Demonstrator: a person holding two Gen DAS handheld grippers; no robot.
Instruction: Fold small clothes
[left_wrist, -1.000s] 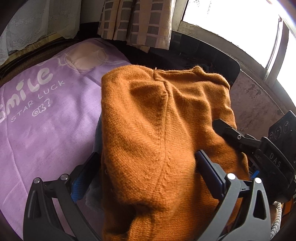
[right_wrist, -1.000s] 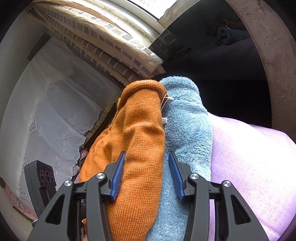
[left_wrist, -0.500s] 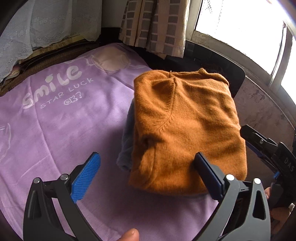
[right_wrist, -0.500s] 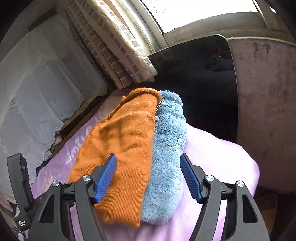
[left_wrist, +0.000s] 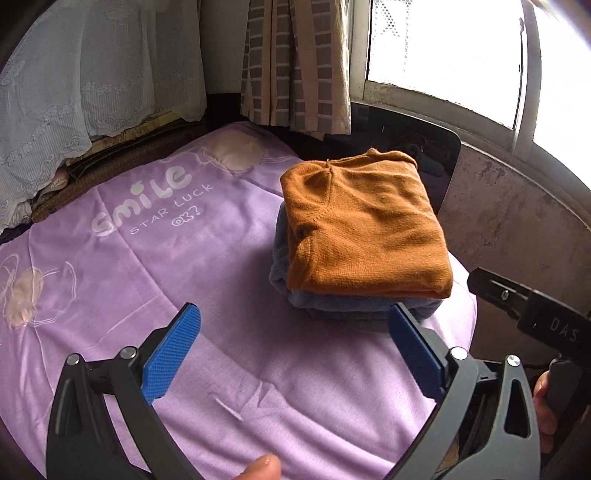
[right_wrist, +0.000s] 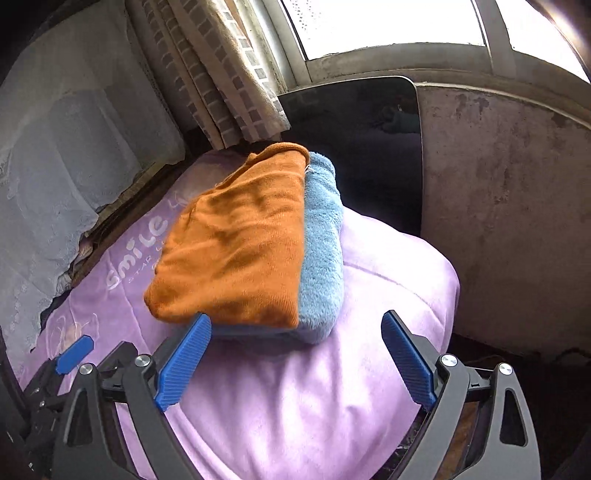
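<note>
Presently we list a folded rust-orange knit sweater (left_wrist: 364, 225) atop a folded blue fleece garment (right_wrist: 323, 236) on the lilac bedspread (left_wrist: 155, 266), ahead of both empty grippers, left gripper (left_wrist: 293, 354) jaws wide, right gripper (right_wrist: 295, 363) jaws opening, nearer the stack.

I pulled both grippers back off the orange sweater (left_wrist: 364, 229) | right gripper (right_wrist: 295, 360) jaws opening, empty | left gripper (left_wrist: 295, 354) now clear of stack

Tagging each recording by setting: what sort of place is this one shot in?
Probably a bedroom in a home. A purple printed bedsheet covers a soft surface like a bed, checked curtains hang by a bright window, and folded clothes, an orange sweater topmost, sit stacked on it.
</note>
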